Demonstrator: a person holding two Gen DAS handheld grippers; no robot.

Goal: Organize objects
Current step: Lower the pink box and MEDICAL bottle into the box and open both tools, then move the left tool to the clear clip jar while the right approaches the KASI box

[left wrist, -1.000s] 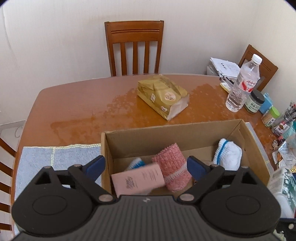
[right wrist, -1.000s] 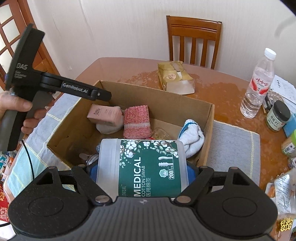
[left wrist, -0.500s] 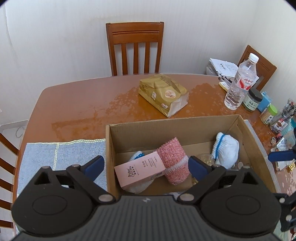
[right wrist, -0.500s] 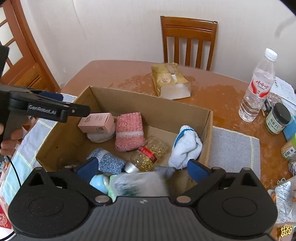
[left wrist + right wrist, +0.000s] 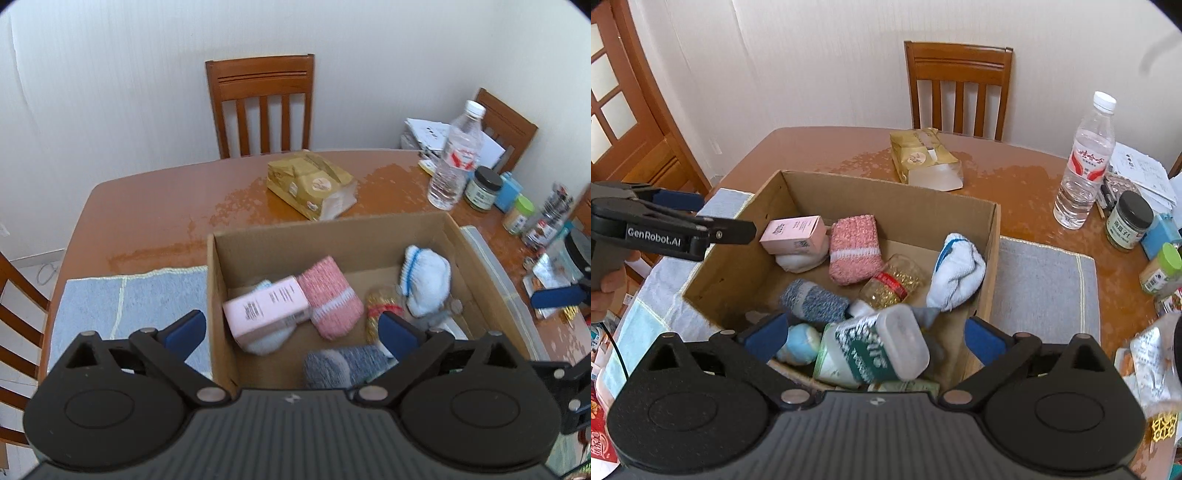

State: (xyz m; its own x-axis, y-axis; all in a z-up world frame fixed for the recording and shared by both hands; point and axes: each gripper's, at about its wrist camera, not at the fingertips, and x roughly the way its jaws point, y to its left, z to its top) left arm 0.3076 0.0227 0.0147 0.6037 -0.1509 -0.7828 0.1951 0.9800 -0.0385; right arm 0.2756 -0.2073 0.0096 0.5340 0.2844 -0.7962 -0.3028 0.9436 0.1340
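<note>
Both grippers' jaws spread, empty; cotton swab tub (image 5: 875, 345) lies between right gripper (image 5: 873, 338) jaws in box (image 5: 991, 236)

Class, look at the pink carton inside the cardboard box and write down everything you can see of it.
The pink carton is a small oblong box, apparently of card, with dark printed text and a code on its sides. It looks closed and undamaged. It lies on its side, tilted, resting on a white cloth bundle near the far left corner of the cardboard box, beside the pink knitted roll. Neither gripper touches it.
</note>
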